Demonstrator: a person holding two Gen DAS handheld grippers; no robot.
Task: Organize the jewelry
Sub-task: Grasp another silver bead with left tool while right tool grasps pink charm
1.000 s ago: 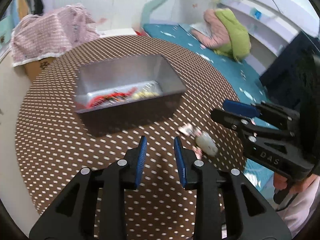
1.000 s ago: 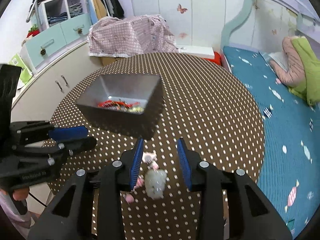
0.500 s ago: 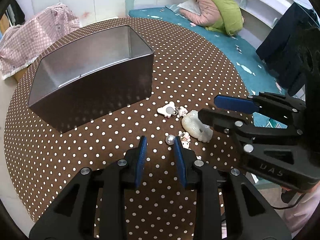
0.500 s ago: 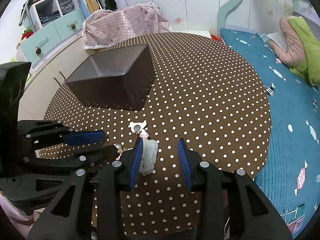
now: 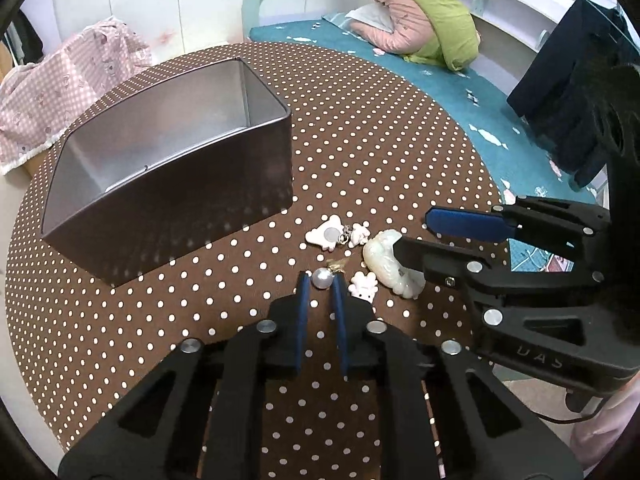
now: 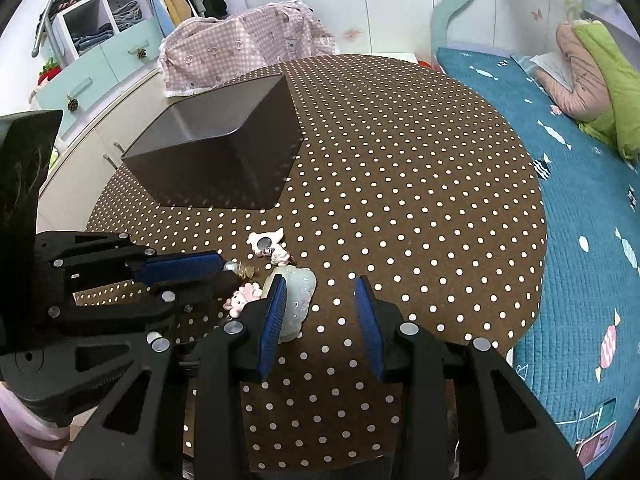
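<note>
A pearl earring (image 5: 322, 278) with a gold top lies on the dotted table, and my left gripper (image 5: 321, 280) has closed its blue fingers on it. Beside it lie a pale jade pendant (image 5: 390, 265), a small pink bear charm (image 5: 363, 286) and a white bear charm (image 5: 326, 233). My right gripper (image 6: 320, 286) is open, its left finger against the jade pendant (image 6: 297, 300). The grey metal tin (image 5: 160, 168) stands at the back left; what lies inside it is hidden.
The round brown dotted table (image 6: 400, 184) ends close to a blue bed (image 6: 580, 200) on the right. A pink checked cloth (image 6: 240, 52) covers something behind the tin. Cabinets (image 6: 88, 80) stand at the left.
Both grippers have dropped toward the jewelry pile. My left gripper has closed from open onto the pearl earring. The right gripper has stayed open and moved alongside the jade pendant.
</note>
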